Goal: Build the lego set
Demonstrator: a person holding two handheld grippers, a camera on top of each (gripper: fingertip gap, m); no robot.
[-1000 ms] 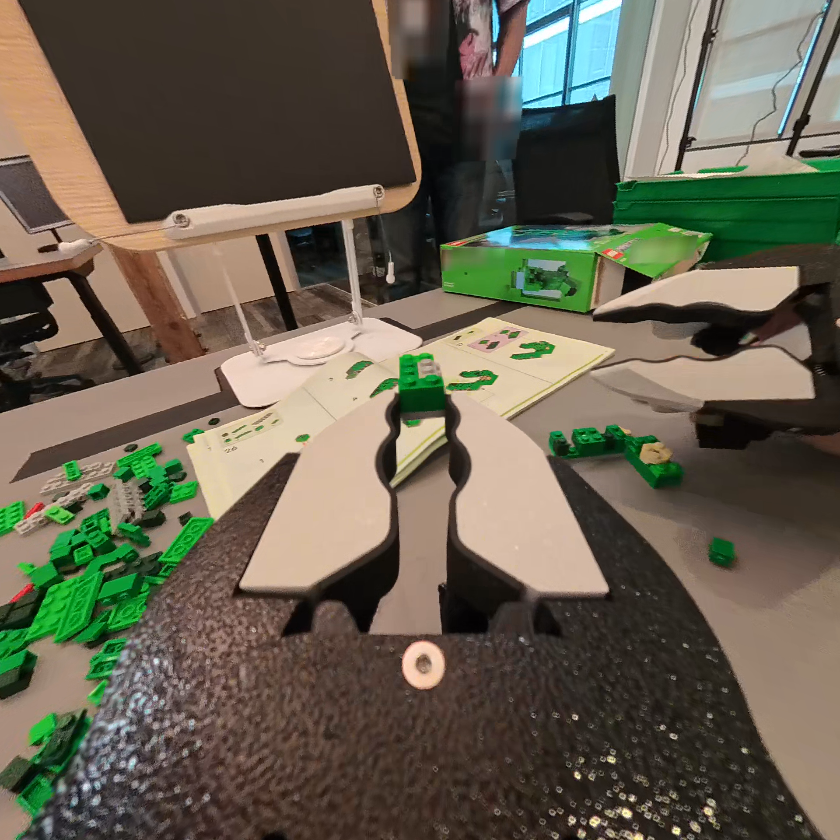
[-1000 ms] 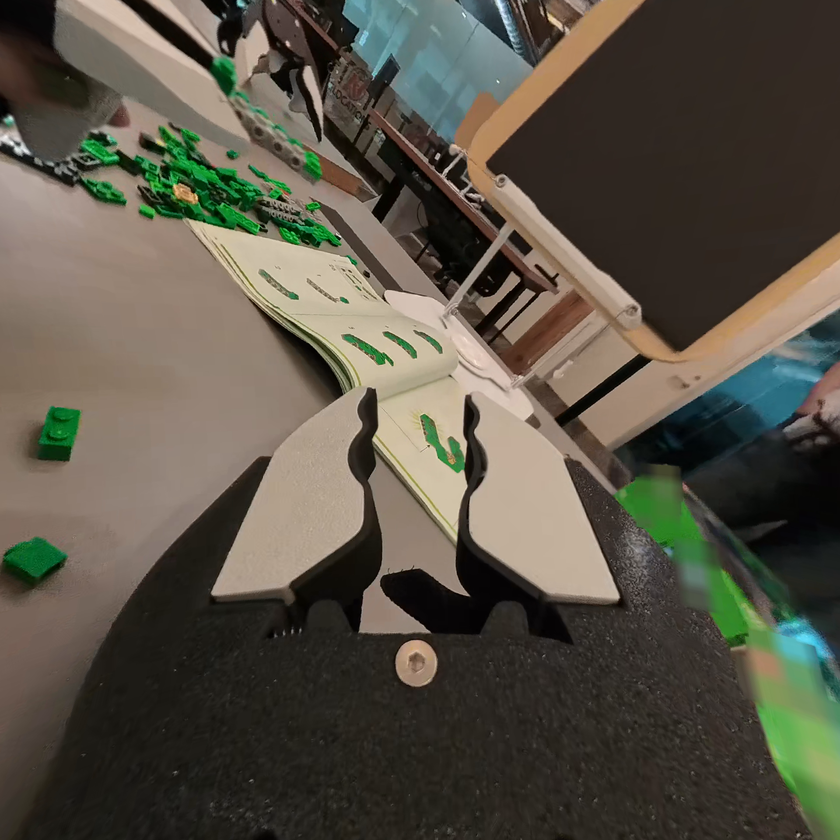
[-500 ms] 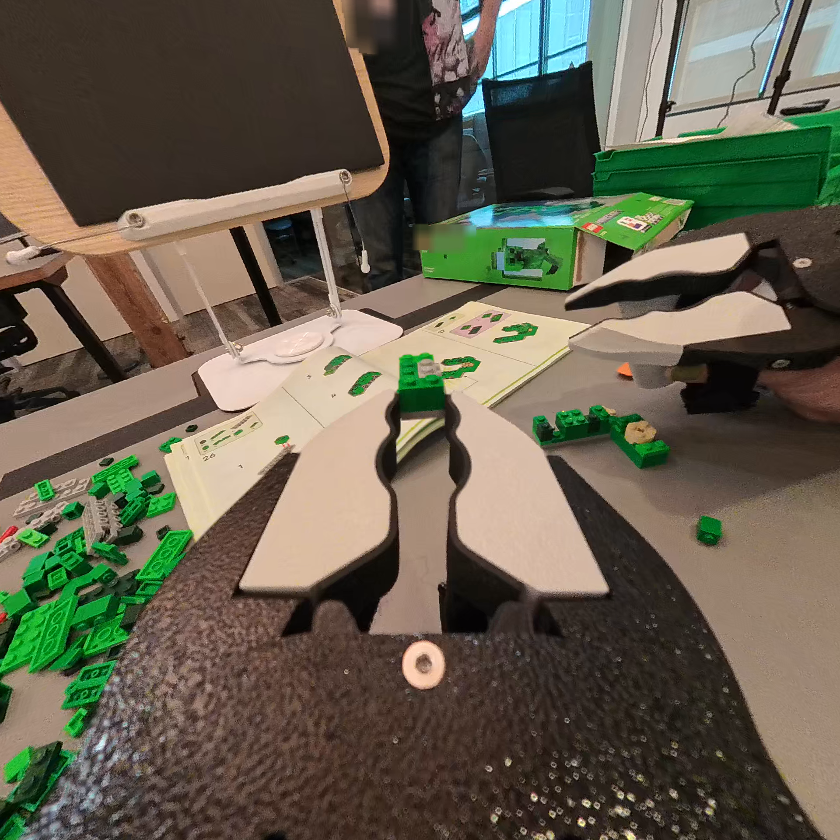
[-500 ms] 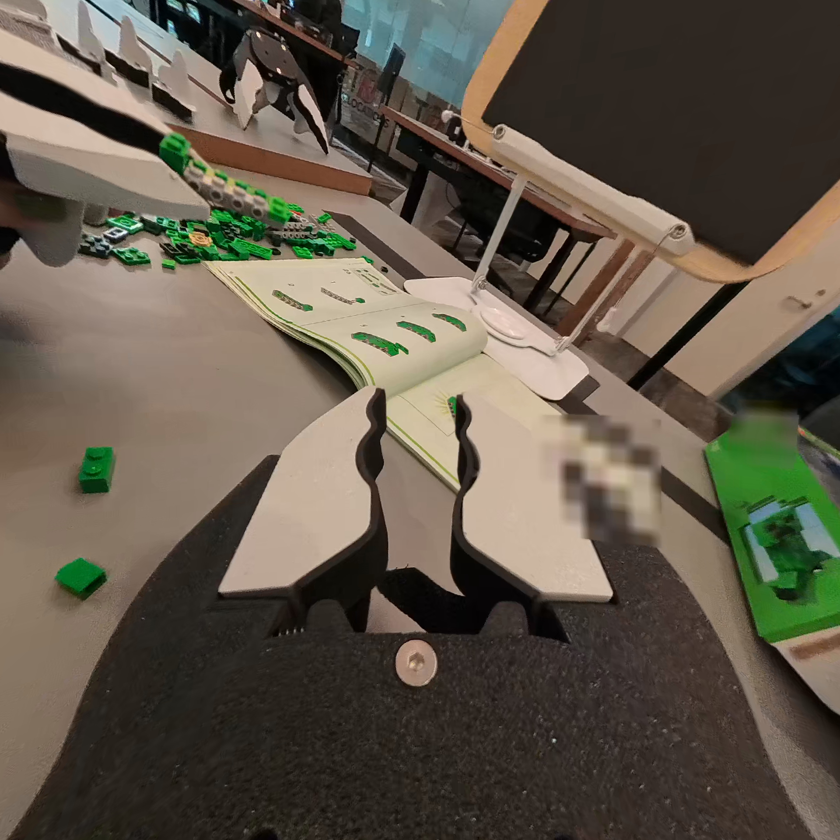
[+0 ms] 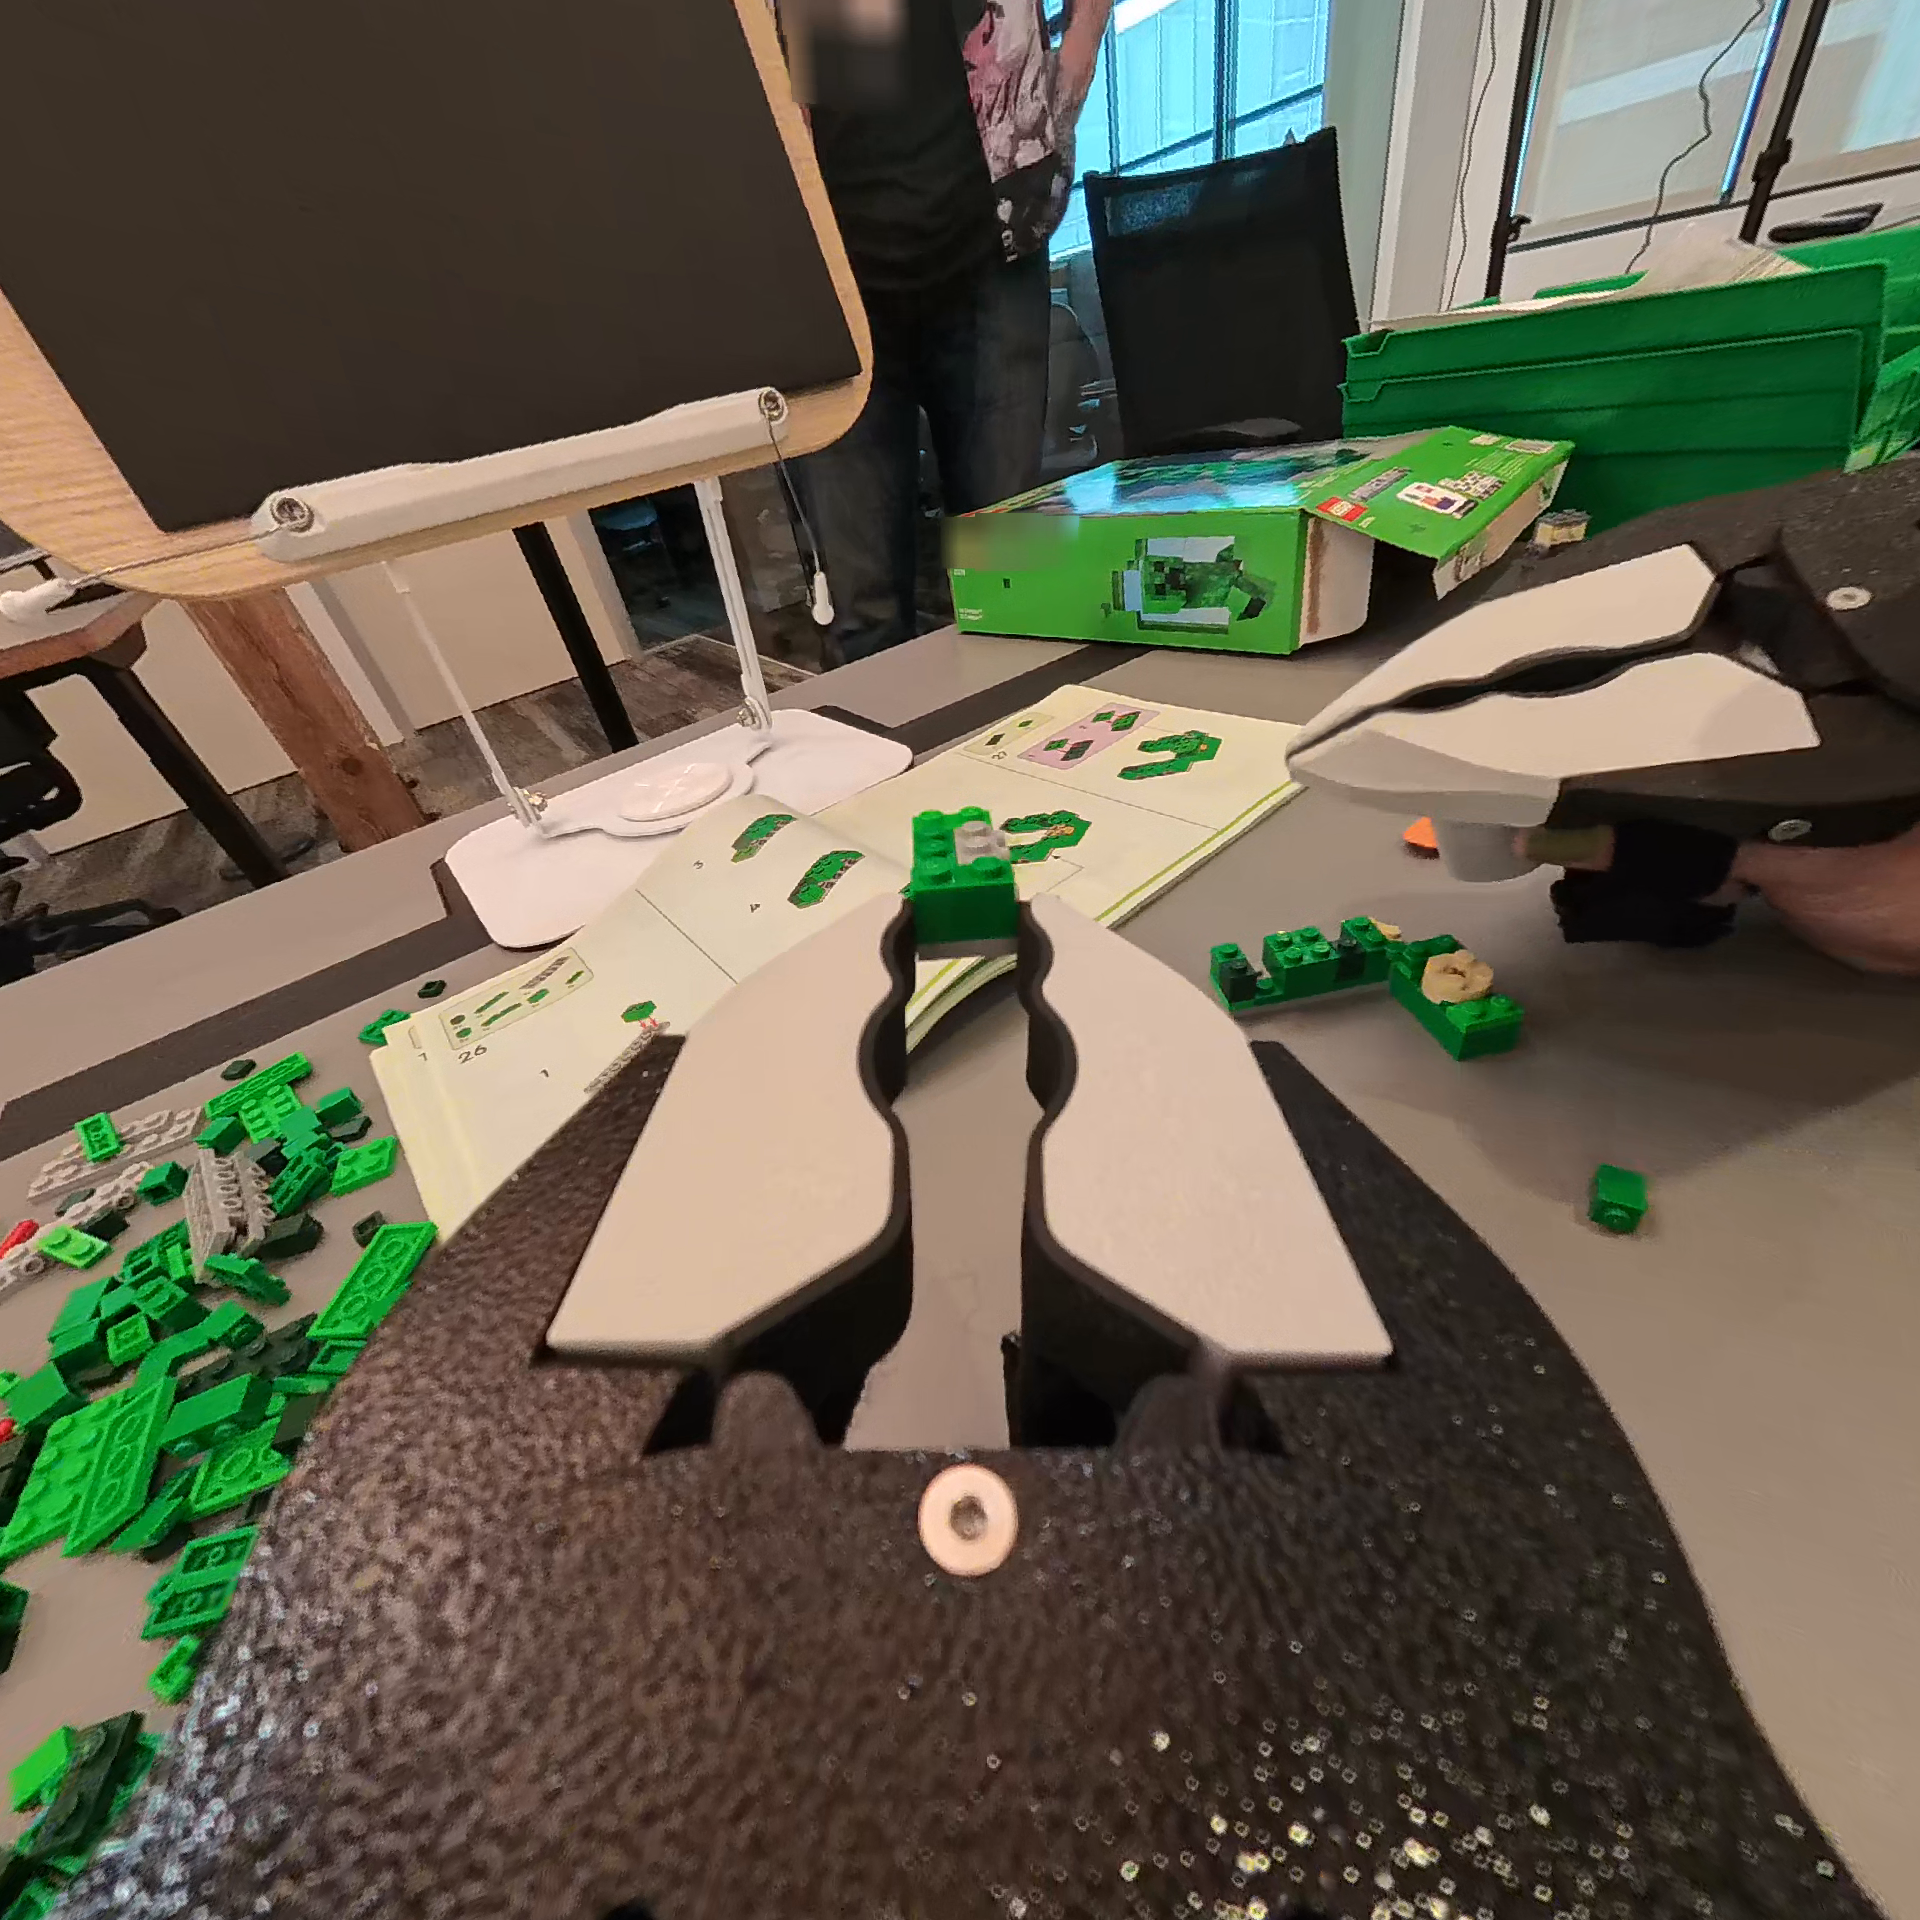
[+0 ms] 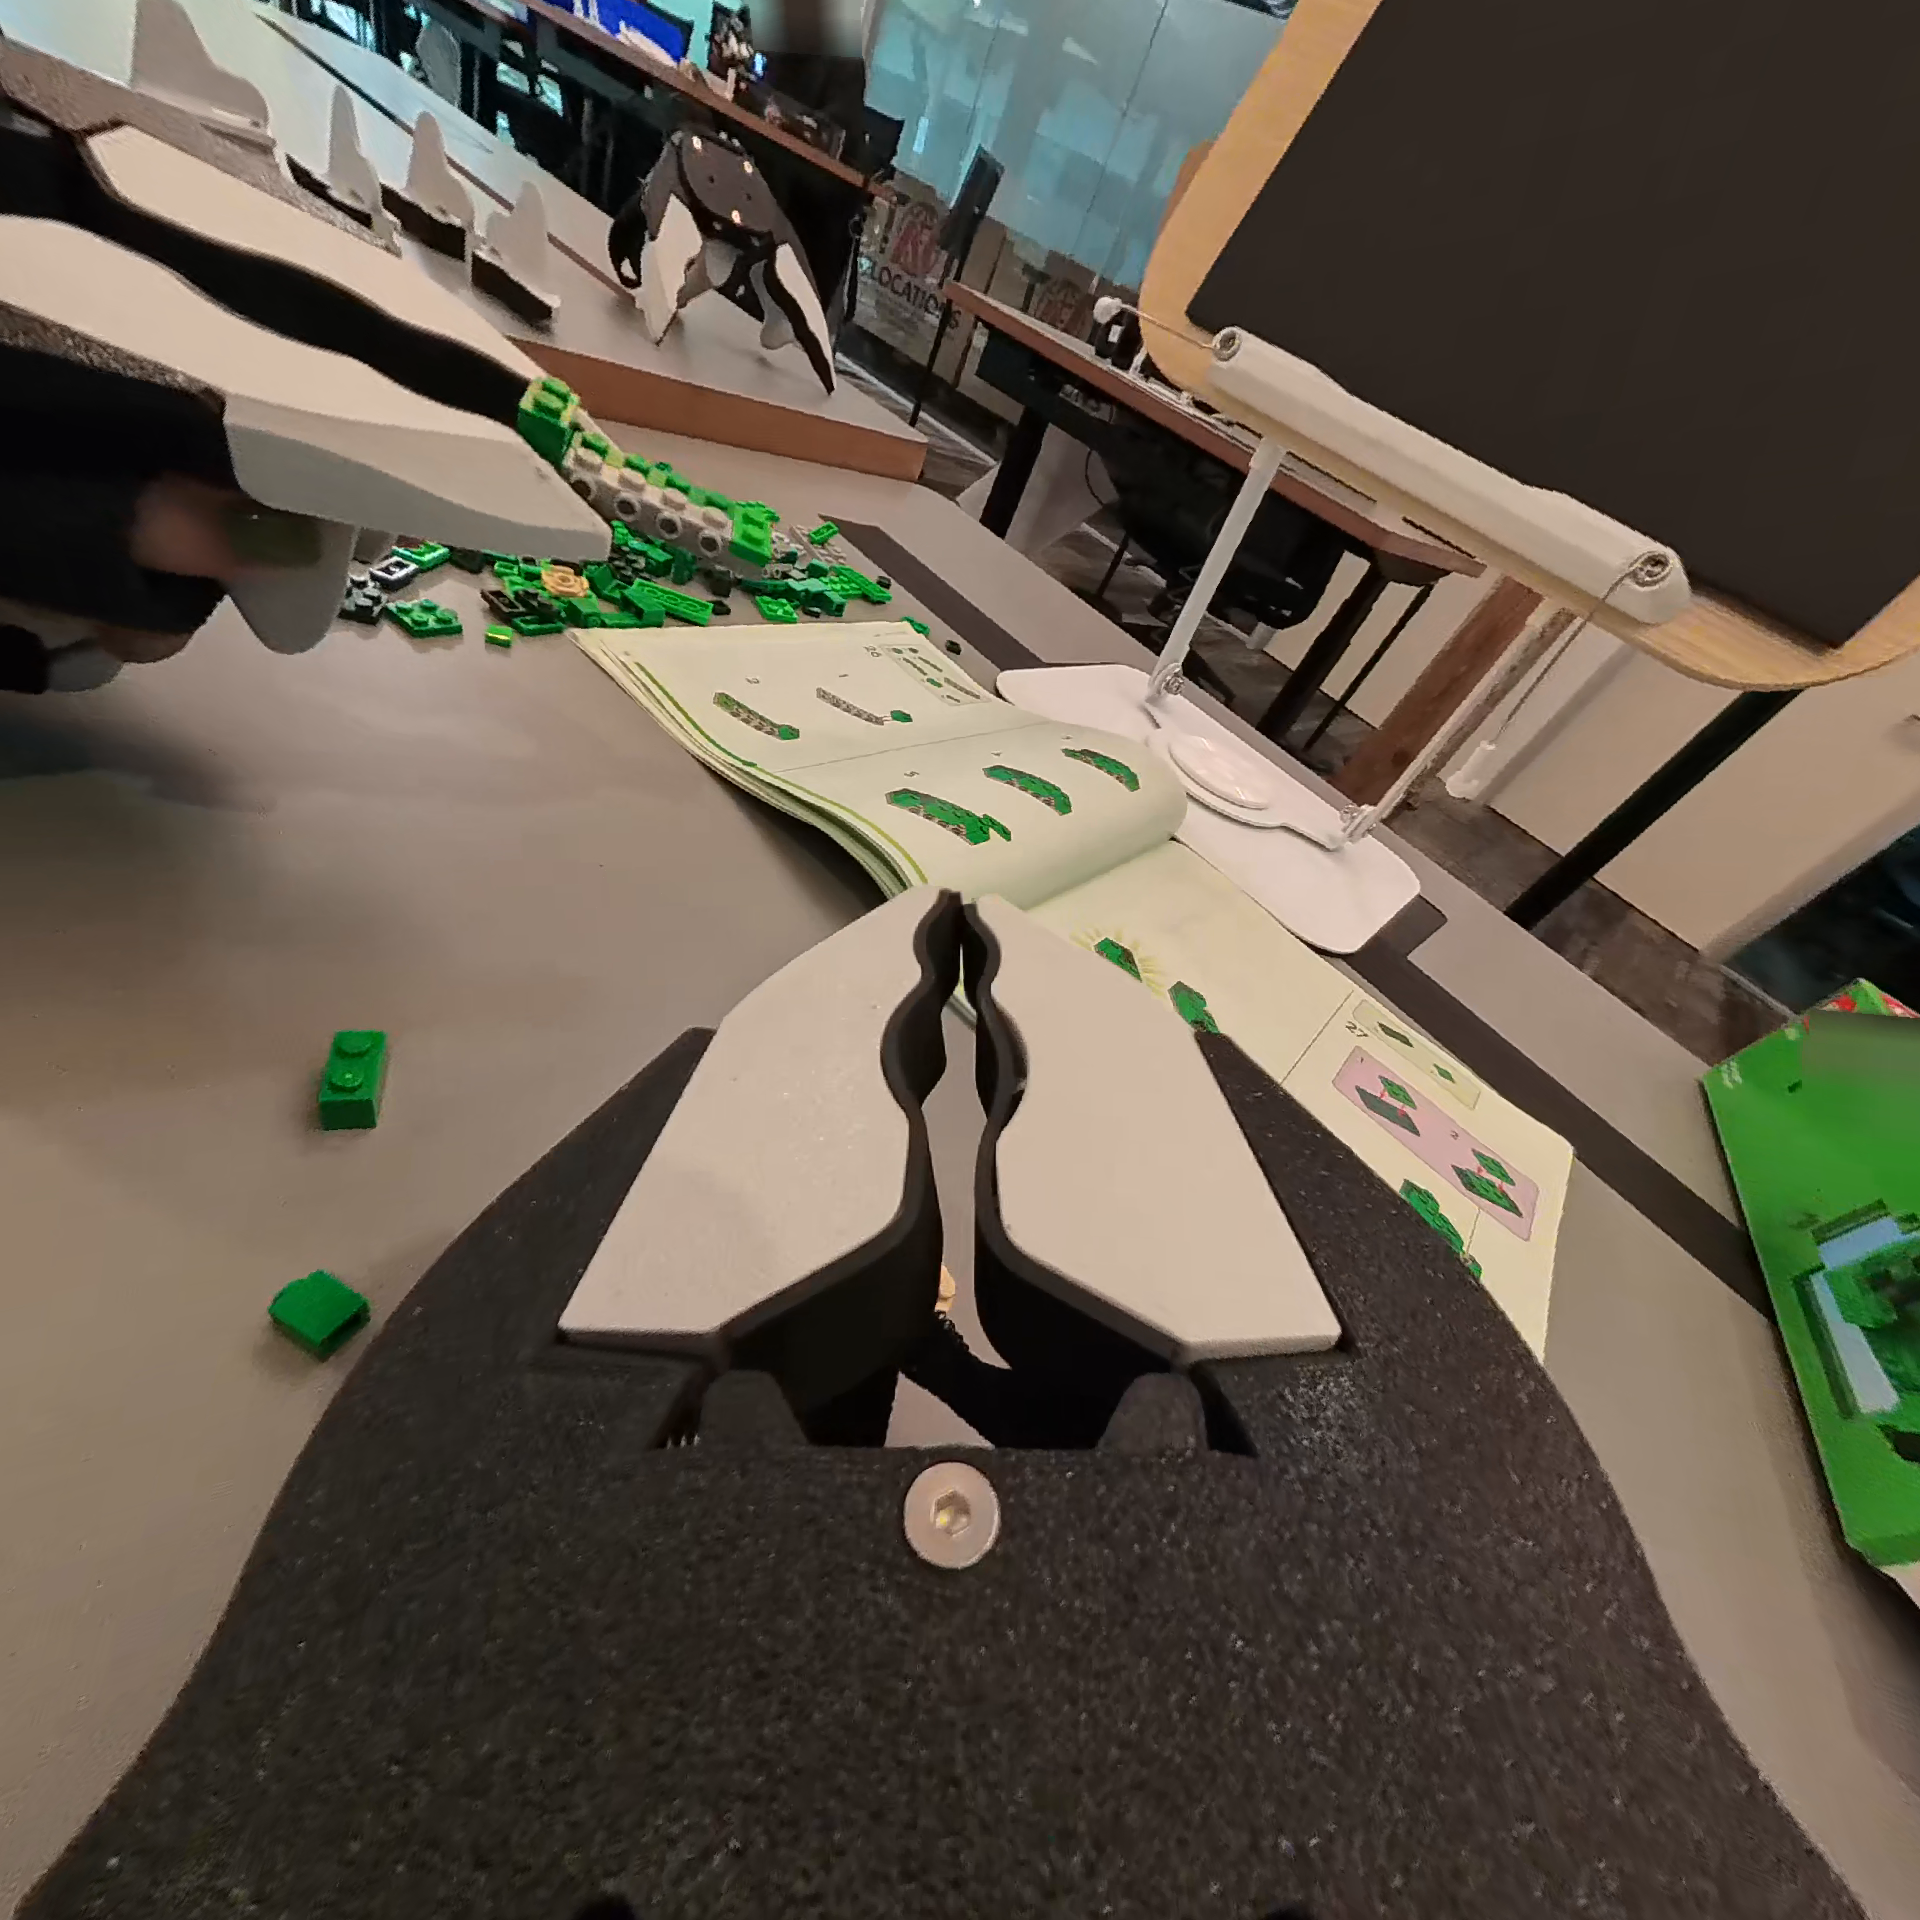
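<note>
My left gripper (image 5: pixel 964 914) is shut on a small green and grey brick assembly (image 5: pixel 964 868) and holds it above the open instruction booklet (image 5: pixel 748 883). It shows at the upper left of the right wrist view (image 6: pixel 561 468), where the assembly (image 6: pixel 644 488) is a long strip. My right gripper (image 6: pixel 961 920) is shut and empty over the booklet (image 6: pixel 935 769). It also shows at the right of the left wrist view (image 5: pixel 1309 753). A partly built green piece (image 5: pixel 1371 971) lies on the grey table below it. A pile of loose green bricks (image 5: pixel 156 1330) lies at the left.
A tablet stand with a white base (image 5: pixel 665 821) stands behind the booklet. The green set box (image 5: pixel 1195 561) lies at the back right. Single green bricks lie loose on the table (image 5: pixel 1616 1197), (image 6: pixel 351 1081), (image 6: pixel 317 1314). A person (image 5: pixel 935 260) stands behind the table. There is about 11 centimeters between the tips of the two grippers.
My right gripper has closed from open to shut and swung left and level over the booklet. My left gripper keeps its hold on the assembly and has drifted slightly.
</note>
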